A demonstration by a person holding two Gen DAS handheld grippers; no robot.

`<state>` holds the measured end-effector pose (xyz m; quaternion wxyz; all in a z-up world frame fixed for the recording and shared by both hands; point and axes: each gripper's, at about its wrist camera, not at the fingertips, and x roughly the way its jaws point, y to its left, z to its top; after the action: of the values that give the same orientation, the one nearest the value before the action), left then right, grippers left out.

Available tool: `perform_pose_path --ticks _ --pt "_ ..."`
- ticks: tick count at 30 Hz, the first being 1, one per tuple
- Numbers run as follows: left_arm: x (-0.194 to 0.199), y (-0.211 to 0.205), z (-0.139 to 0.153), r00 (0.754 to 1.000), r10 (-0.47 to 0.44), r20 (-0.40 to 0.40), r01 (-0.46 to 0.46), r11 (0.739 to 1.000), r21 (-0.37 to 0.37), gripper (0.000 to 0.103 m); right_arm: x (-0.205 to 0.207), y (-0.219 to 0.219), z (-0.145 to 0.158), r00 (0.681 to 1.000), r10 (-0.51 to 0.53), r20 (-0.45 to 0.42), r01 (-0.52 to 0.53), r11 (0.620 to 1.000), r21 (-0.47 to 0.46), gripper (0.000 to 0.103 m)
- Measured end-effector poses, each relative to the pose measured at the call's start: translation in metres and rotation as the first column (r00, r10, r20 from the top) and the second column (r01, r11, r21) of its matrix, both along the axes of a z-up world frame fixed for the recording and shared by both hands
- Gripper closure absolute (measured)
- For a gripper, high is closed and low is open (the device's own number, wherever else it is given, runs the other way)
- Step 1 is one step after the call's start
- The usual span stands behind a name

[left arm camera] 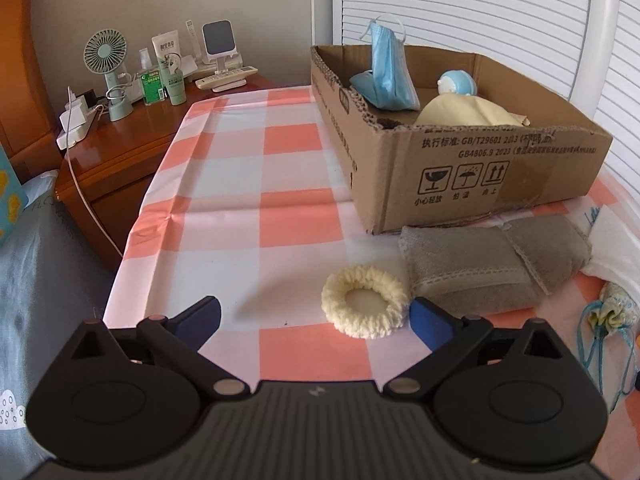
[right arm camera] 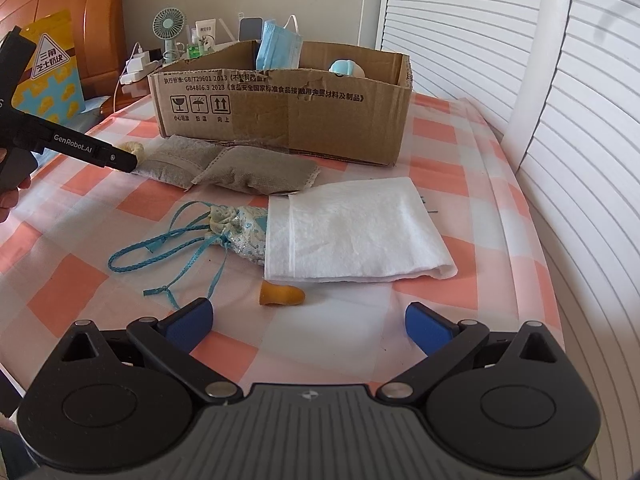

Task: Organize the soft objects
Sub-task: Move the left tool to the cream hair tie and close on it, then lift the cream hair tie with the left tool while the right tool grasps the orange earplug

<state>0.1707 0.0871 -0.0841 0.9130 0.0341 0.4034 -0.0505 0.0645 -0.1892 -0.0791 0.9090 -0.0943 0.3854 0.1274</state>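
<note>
Scrunchie (left arm camera: 366, 301) x1, towels (left arm camera: 492, 264) x2

pouch (right arm camera: 244, 236) partly tucked under white cloth (right arm camera: 360, 232), cream ring (right arm camera: 132, 149) mostly behind left gripper in the right view, doll (left arm camera: 460, 84) half hidden by box (left arm camera: 480, 168) wall, nightstand labels too small to read

Your checked tabletop (right arm camera: 460, 292) carries cardboard box (right arm camera: 280, 120) upper centre, grey cloth (right arm camera: 240, 168), white towel (right arm camera: 360, 232), drawstring pouch (right arm camera: 240, 232), cream scrunchie (left arm camera: 366, 300), orange fingertip cover (right arm camera: 280, 294).

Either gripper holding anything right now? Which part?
Nothing held. Left gripper is open beside the cream scrunchie; right gripper is open near the orange finger cot.
</note>
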Motion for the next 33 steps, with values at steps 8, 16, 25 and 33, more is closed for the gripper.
perform_pose_path --ticks 8,16,25,33 --pt "0.002 -0.006 0.001 0.998 -0.064 0.023 0.065 0.997 -0.049 0.034 0.0 0.001 0.0 1.0 0.003 0.001 -0.003 1.0 -0.001 0.0" --pt "0.001 -0.013 0.003 0.992 -0.119 0.048 0.122 0.991 -0.056 0.059 -0.004 0.004 0.0 0.999 0.042 0.016 -0.042 0.999 -0.001 0.0" --pt "0.0 -0.012 0.003 0.991 -0.122 0.048 0.125 0.991 -0.058 0.059 -0.004 0.011 0.006 0.997 0.056 0.054 -0.056 0.998 -0.002 0.039" --pt "-0.001 -0.012 0.003 0.99 -0.13 0.049 0.133 0.989 -0.058 0.062 -0.005 0.014 0.007 0.997 0.05 0.054 -0.051 0.999 0.004 0.077"
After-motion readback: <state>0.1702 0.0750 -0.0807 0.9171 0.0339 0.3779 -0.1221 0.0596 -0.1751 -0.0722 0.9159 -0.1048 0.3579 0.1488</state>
